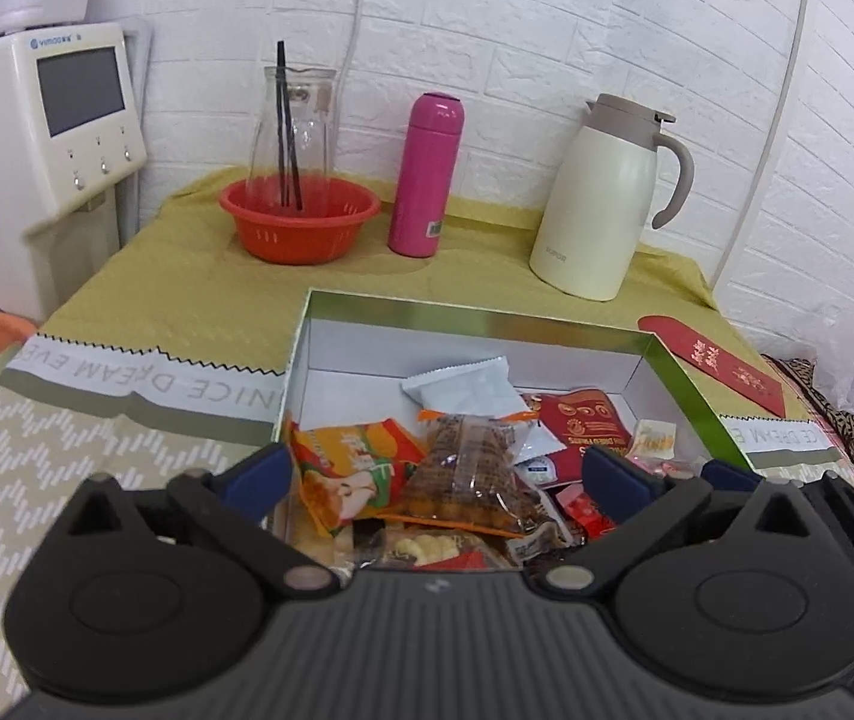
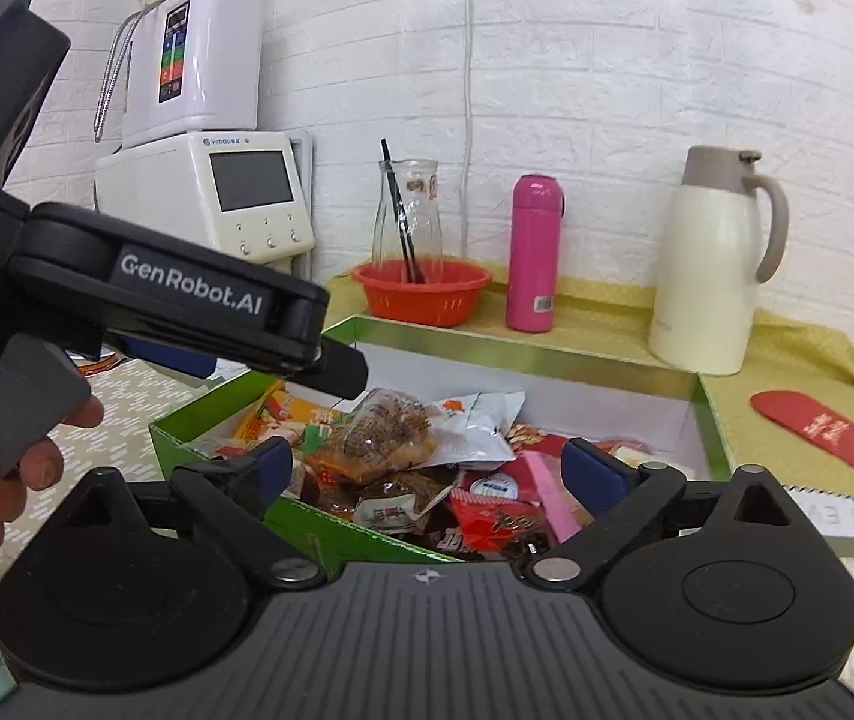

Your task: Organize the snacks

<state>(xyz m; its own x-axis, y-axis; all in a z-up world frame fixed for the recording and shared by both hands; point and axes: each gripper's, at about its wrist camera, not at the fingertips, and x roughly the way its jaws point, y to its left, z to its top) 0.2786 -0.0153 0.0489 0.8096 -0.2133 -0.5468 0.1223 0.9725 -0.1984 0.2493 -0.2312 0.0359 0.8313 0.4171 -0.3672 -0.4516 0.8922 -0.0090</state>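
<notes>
A green box with a white inside (image 1: 655, 342) (image 2: 523, 342) holds several wrapped snacks. A clear packet of brown snacks (image 1: 469, 474) (image 2: 385, 432) lies on top of the pile, by an orange packet (image 1: 349, 462), a white packet (image 1: 463, 390) (image 2: 475, 426) and a red packet (image 1: 583, 426). My left gripper (image 1: 436, 471) is open and empty just above the near end of the pile. It shows from the side in the right wrist view (image 2: 331, 369). My right gripper (image 2: 427, 471) is open and empty over the box's near edge.
At the back of the yellow-green cloth stand a red basket (image 1: 298, 222) with a glass jar (image 1: 295, 126), a pink bottle (image 1: 424, 174) and a cream thermos jug (image 1: 604, 198). A red envelope (image 1: 715, 363) lies right of the box. A white appliance (image 1: 37, 138) stands left.
</notes>
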